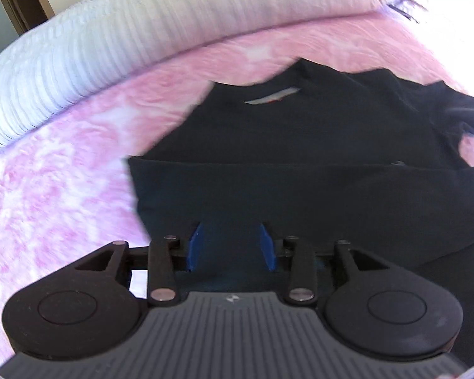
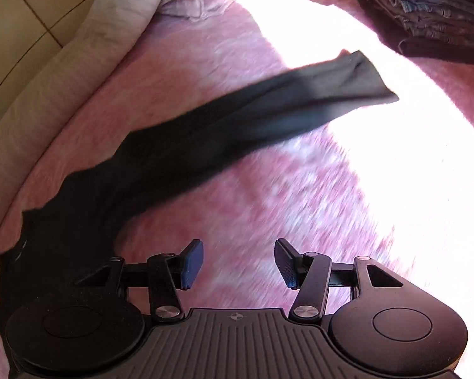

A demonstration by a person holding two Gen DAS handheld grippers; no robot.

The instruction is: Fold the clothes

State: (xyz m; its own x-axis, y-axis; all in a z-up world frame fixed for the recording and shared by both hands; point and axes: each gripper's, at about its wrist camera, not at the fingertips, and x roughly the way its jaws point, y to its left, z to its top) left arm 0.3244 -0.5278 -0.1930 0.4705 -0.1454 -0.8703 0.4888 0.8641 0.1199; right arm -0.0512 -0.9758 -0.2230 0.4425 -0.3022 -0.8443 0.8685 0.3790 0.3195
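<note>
The dark long-sleeved cotton shirt (image 1: pixel 316 145) lies on the pink mottled bedspread (image 1: pixel 63 173), hem folded up and one sleeve (image 2: pixel 268 107) stretched sideways—probably awaiting its fold—while left tool (image 1: pixel 231 246) and right tool (image 2: pixel 238 263) hover above, jaws apart, holding nothing.

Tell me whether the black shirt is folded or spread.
Partly folded: the black shirt's lower half lies doubled over the body, but one sleeve lies stretched out.
</note>
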